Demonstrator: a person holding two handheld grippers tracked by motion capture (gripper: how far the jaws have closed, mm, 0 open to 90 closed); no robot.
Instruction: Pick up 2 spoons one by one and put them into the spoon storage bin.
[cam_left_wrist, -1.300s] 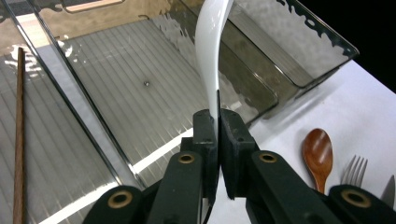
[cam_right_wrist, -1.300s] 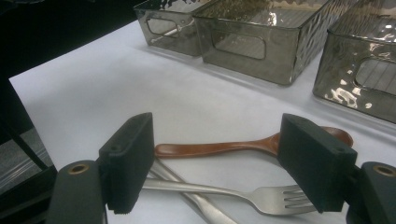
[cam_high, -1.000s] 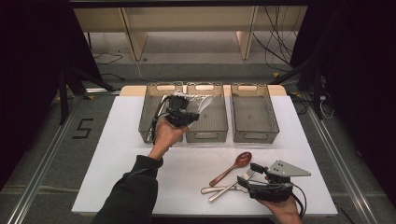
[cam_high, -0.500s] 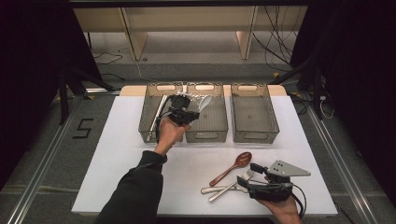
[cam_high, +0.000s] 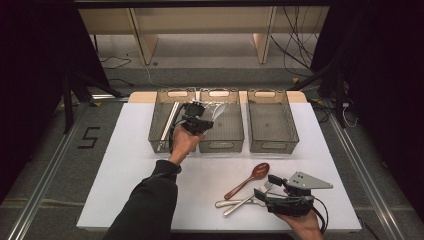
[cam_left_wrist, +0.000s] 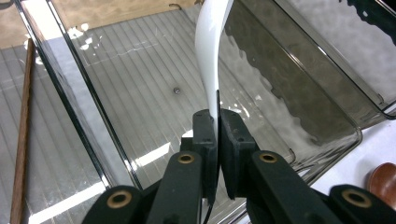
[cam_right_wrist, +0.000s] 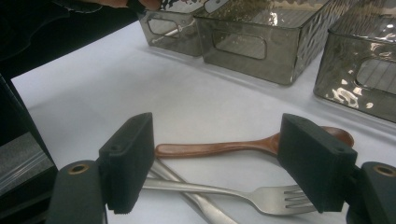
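From the high view, my left tool (cam_high: 200, 121) hangs over the middle bin (cam_high: 221, 145) of three smoky plastic bins at the far side of the white worktop (cam_high: 115, 185), clamped on a white plastic utensil (cam_high: 218, 107) that sticks out past the jaws toward the bin's far end. I judge this is a sorting job, one kind of cutlery per bin: the left bin (cam_high: 159, 134) already holds long thin sticks (cam_high: 170, 120), and the right bin (cam_high: 272, 145) looks bare. My right tool (cam_high: 272, 192) rests low at the near edge, beside the wooden spoon (cam_high: 249, 180) and the metal fork (cam_high: 245, 202), presumably parked there to take the next piece.

In the left gripper view, the jaws are pressed tight on the thin end of the white utensil (cam_left_wrist: 211, 51), which curves up and away over the ribbed floor of the middle bin (cam_left_wrist: 140, 93). Holding it by the tip keeps the tool above the wall so the piece can go in. A brown stick (cam_left_wrist: 23, 135) lies in the neighbouring bin.

In the right gripper view, the jaws stand wide apart, released, straddling the wooden spoon (cam_right_wrist: 233, 147) and the fork (cam_right_wrist: 219, 191) without touching them; a second metal handle (cam_right_wrist: 205, 207) crosses under the fork. The bins (cam_right_wrist: 247, 46) stand beyond.
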